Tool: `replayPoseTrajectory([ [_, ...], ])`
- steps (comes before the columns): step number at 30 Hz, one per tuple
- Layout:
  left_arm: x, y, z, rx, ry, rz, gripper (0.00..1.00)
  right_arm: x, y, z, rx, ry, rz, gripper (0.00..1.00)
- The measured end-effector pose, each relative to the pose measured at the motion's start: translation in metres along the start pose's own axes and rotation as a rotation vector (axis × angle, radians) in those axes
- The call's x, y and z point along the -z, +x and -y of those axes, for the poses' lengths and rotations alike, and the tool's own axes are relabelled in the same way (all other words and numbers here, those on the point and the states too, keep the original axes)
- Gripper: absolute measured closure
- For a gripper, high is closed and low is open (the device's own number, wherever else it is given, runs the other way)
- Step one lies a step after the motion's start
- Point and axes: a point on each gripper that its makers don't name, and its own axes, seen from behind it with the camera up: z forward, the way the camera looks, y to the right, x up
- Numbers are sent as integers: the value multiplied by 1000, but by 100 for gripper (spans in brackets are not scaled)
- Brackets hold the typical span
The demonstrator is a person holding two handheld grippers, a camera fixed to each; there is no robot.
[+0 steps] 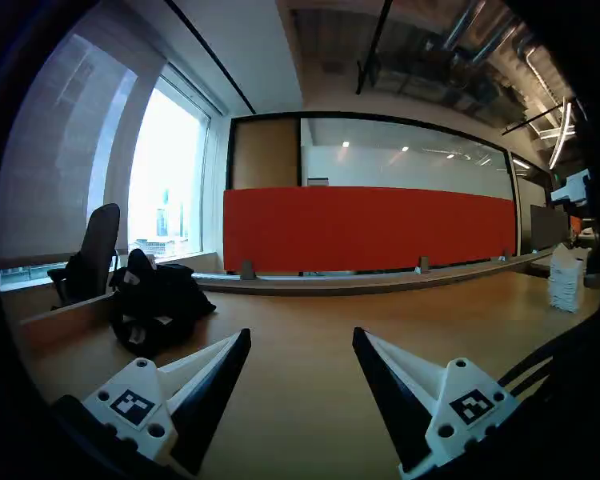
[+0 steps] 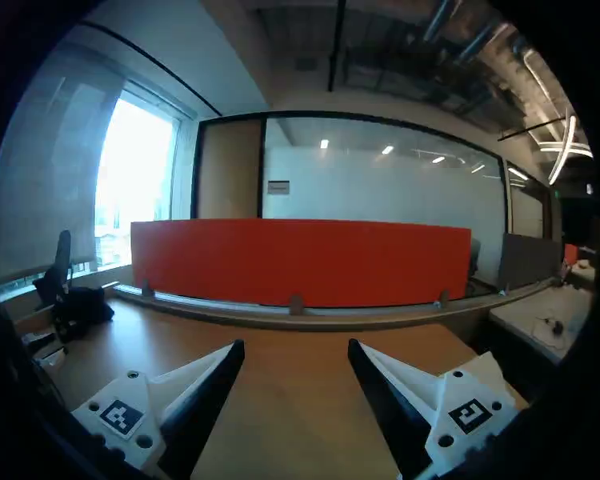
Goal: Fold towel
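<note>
Daylight blows out the window (image 1: pixel 168 184); the interior is dimmer, sharp, with fisheye-curved edges.

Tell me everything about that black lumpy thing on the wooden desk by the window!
The black lumpy bundle looks like soft fabric, maybe a bag or a jacket; I cannot tell which. It is slumped in a heap, with small white patches. It rests on the light wooden desk, near the bright window, with a black office chair behind it.
</note>
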Motion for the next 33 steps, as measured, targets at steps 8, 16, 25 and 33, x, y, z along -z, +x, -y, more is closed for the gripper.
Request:
replayPoseTrajectory([
  [8, 0, -2, 0, 1, 0, 0, 6, 5, -6, -17, -40, -4, -41, 0],
  [16, -1, -3, -1, 1, 0, 0, 6, 2, -40, -33, -97, -40, -53, 0],
  [25, 0, -3, -2, 0, 0, 0, 6, 4, -67, -50, -119, -65, -80, 1],
  [33, 0, -3, -2, 1, 0, -1, 6, 5, -96, -58, -118, -66, -74, 1],
])
